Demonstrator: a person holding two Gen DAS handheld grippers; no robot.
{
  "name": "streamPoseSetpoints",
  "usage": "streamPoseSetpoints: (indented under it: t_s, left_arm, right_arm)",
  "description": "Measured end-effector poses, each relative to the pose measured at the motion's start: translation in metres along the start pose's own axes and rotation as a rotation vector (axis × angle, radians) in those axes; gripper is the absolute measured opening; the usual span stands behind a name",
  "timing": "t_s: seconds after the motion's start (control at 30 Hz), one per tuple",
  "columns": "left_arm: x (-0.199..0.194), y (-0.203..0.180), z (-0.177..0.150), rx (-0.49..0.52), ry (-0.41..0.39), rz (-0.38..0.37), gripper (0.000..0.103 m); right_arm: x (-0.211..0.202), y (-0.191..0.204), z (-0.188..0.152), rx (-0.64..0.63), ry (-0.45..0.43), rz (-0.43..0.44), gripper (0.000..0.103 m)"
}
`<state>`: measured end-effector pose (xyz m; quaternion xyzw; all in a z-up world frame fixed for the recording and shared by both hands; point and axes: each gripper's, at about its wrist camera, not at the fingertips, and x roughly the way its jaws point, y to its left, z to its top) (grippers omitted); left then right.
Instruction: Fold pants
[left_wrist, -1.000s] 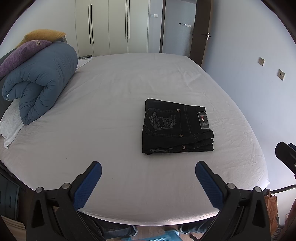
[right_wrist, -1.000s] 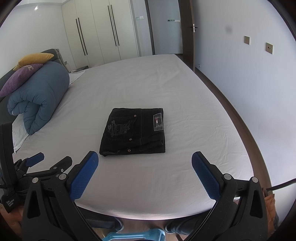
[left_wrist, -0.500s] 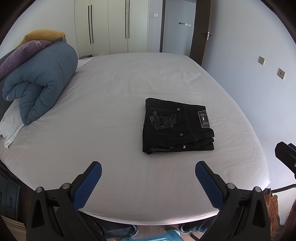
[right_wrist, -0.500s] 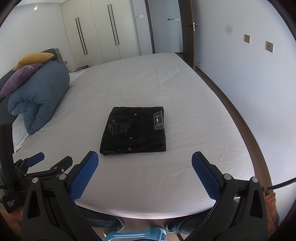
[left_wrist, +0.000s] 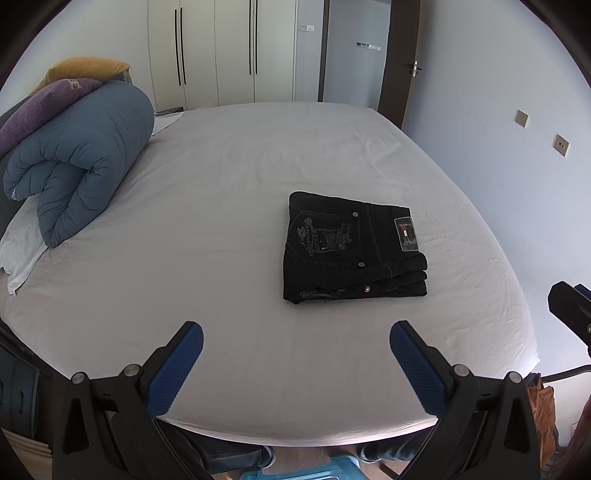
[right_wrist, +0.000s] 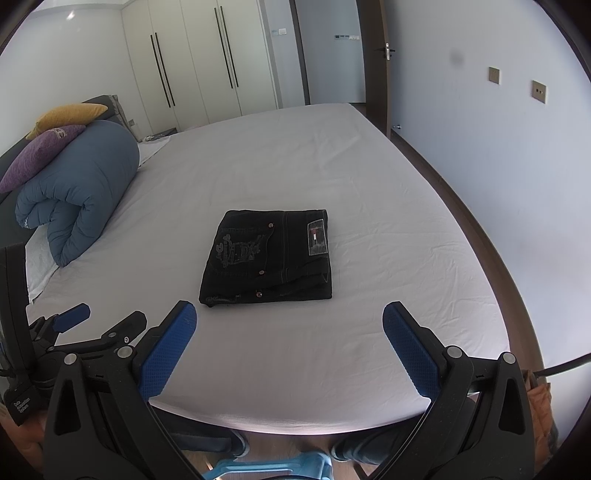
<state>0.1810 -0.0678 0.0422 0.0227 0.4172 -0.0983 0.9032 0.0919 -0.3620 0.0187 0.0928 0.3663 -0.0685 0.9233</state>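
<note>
Left wrist view | black jeans (left_wrist: 351, 247) folded, centre-right on bed (left_wrist: 221, 177) | left gripper (left_wrist: 295, 354), right gripper (right_wrist: 288, 332): both spread wide, empty, near edge

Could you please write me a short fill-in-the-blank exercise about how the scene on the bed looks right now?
1. The black pants lie ____ into a compact stack on the bed.
2. Both the left gripper and the right gripper are ____ and hold nothing.
3. The rolled duvet is ____ in colour.

Missing words: folded; open; blue
</note>
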Motion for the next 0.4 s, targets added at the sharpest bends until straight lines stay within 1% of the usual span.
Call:
streamPoseSetpoints:
  t_s: [0.23,0.33,0.4]
  left_arm:
    - [0.0003,0.0057,-0.0027,0.007,0.011,-0.007,0.103]
    - [-0.0005,0.0069,-0.0049,0.025,0.009,0.014,0.103]
    - [0.0028,0.0069,-0.0016,0.023,0.008,0.009,0.103]
  right_arm:
    - [0.0005,-0.0006,-0.0012,0.002,0.003,0.0,0.103]
    - [0.0028,-0.0036,-0.0016,0.009,0.007,0.001,0.103]
    - [0.0032,-0.0074,-0.0023,0.017,0.006,0.0,0.103]
